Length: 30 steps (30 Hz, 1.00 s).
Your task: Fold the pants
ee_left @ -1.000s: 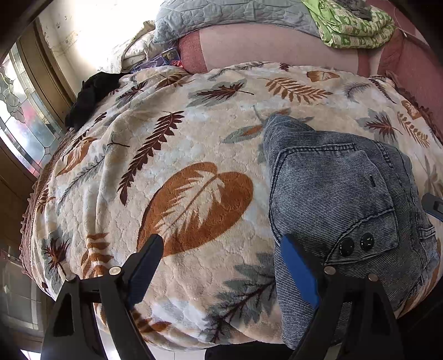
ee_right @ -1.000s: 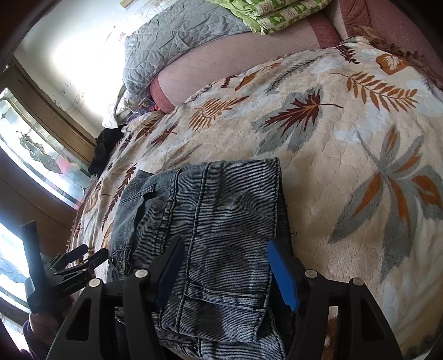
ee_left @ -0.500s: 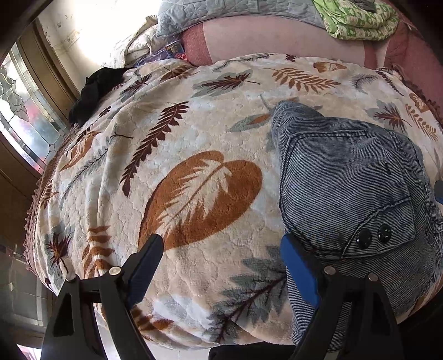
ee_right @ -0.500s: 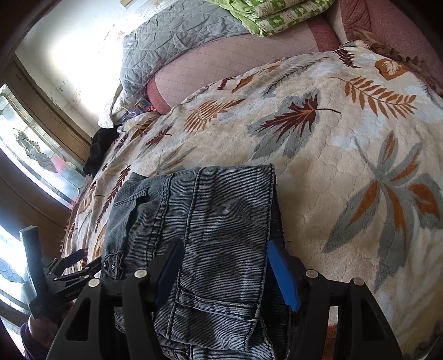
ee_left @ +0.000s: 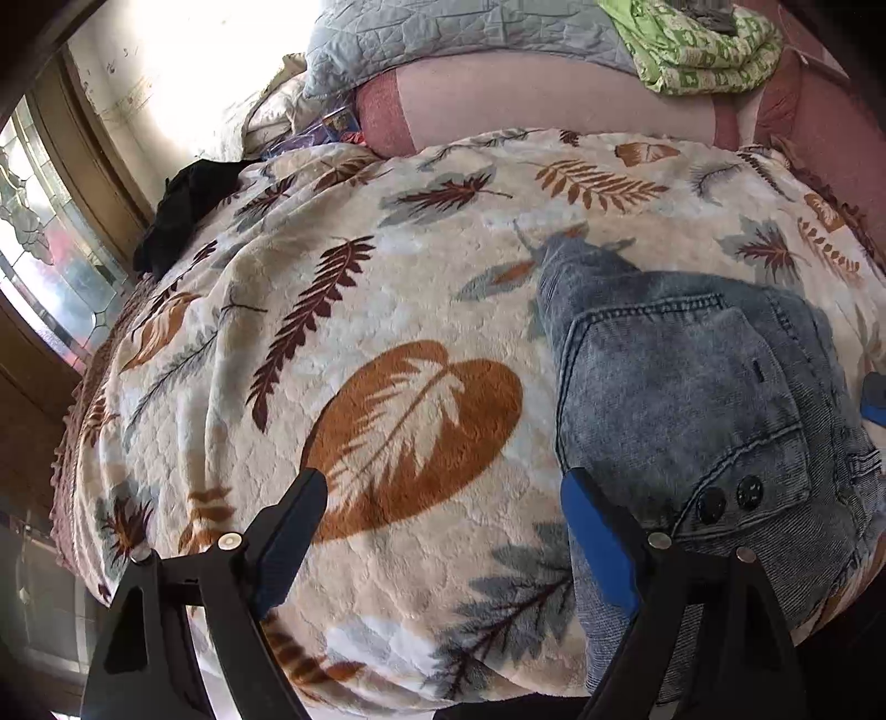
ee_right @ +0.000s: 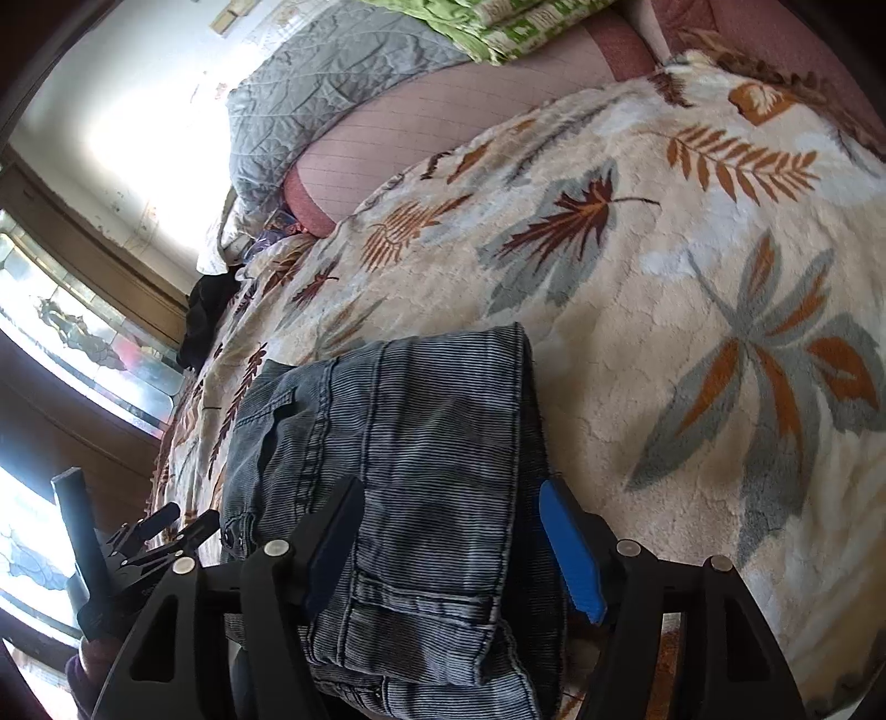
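The grey-blue denim pants (ee_left: 692, 399) lie folded into a compact stack near the front edge of a leaf-patterned blanket (ee_left: 387, 310). In the right wrist view the pants (ee_right: 421, 443) lie directly under and ahead of my right gripper (ee_right: 451, 540), which is open and empty above them. My left gripper (ee_left: 443, 531) is open and empty, hovering over bare blanket just left of the pants. The left gripper also shows in the right wrist view (ee_right: 166, 531) at the far left.
A black garment (ee_left: 183, 210) lies at the blanket's far left edge. Grey quilted bedding (ee_left: 459, 39) and a green folded blanket (ee_left: 703, 50) sit on a pink mattress at the back. A window (ee_left: 39, 243) is at the left.
Both grippers have drawn back slightly from the pants. The folded pants have stayed in place on the blanket.
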Tool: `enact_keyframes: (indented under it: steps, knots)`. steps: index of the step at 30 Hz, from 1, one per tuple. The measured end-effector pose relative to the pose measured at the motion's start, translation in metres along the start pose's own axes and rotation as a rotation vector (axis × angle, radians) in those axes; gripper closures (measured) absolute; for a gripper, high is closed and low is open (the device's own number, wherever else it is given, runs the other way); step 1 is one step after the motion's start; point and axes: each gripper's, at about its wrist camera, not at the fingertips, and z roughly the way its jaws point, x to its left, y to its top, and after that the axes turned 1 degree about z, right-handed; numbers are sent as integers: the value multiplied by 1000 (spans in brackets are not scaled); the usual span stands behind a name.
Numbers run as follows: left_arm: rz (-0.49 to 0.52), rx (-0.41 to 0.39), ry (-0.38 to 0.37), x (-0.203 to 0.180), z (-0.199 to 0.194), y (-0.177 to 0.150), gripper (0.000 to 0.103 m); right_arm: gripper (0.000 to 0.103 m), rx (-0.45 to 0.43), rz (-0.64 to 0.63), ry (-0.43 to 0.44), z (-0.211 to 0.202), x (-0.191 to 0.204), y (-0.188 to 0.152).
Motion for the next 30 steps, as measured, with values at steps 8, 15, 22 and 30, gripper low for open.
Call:
enact_keyframes:
  steps: [8, 15, 22, 30]
  knots:
    - [26, 10, -282, 9, 14, 11, 16, 33, 99, 41, 18, 23, -11, 16]
    - [31, -17, -402, 0, 10, 12, 16, 27, 111, 35, 32, 30, -6, 14]
    - [25, 34, -513, -14, 20, 18, 16, 23, 129, 63, 101, 33, -8, 14]
    - [40, 90, -575, -34, 34, 22, 16, 20, 177, 34, 157, 43, 1, 10]
